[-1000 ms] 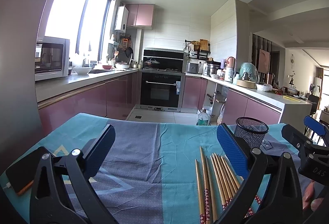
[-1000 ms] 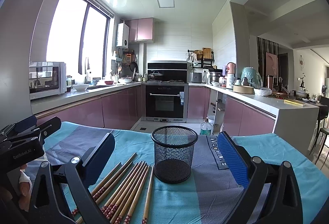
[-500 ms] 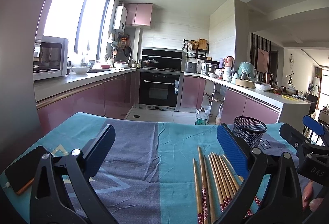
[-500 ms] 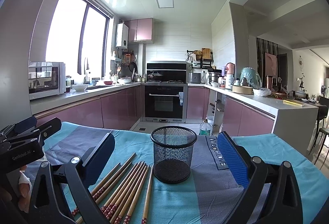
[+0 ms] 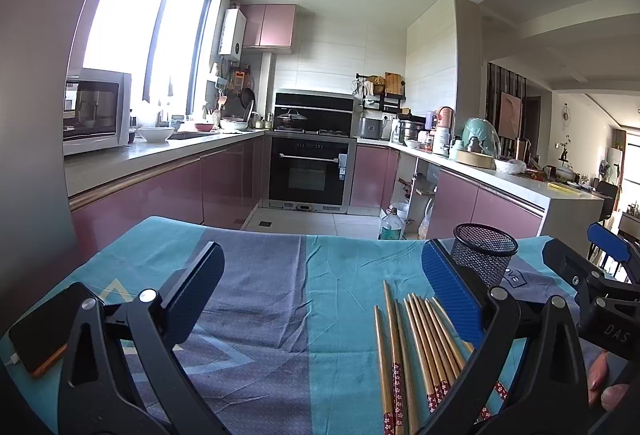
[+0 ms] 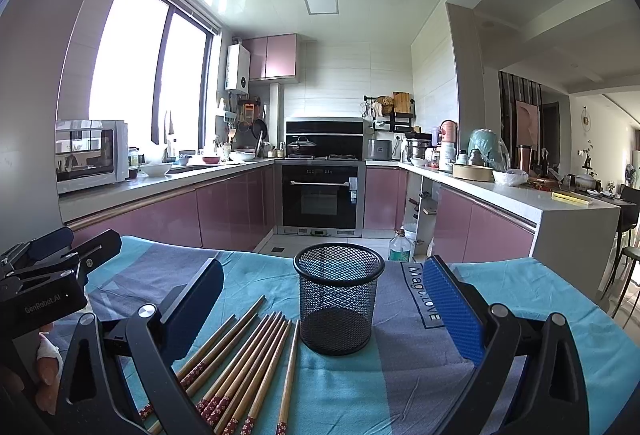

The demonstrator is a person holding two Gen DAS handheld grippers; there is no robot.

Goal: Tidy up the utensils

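**Both grippers wait over the chopsticks, cup empty**

Left wrist view: the left gripper (image 5: 324, 295) hangs above the cloth-covered table (image 5: 260, 295) with its jaws spread wide and nothing between them. The chopsticks (image 5: 420, 351) lie flat in a loose fan at about 5 o'clock, partly under the blue pad of the far jaw. The mesh cup (image 5: 484, 253) stands upright at 3 o'clock, beyond the chopstick tips and apart from them. A phone (image 5: 44, 331) rests on the cloth at 8 o'clock, well apart from the work. The right gripper (image 5: 600, 299) shows at the 3 o'clock edge.

Right wrist view: the right gripper (image 6: 324, 299) also has its jaws spread and empty. The mesh cup (image 6: 338, 299) sits between them near centre, and it looks empty. The chopsticks (image 6: 244, 367) lie at 7 o'clock, their plain tips near the cup's base.

To do the pick well, I judge it best to take one or two sticks near their middle, so they do not tip. The sticks touch one another, so a shallow pinch may drag neighbours. Lift clear, turn them upright, then lower into the cup.
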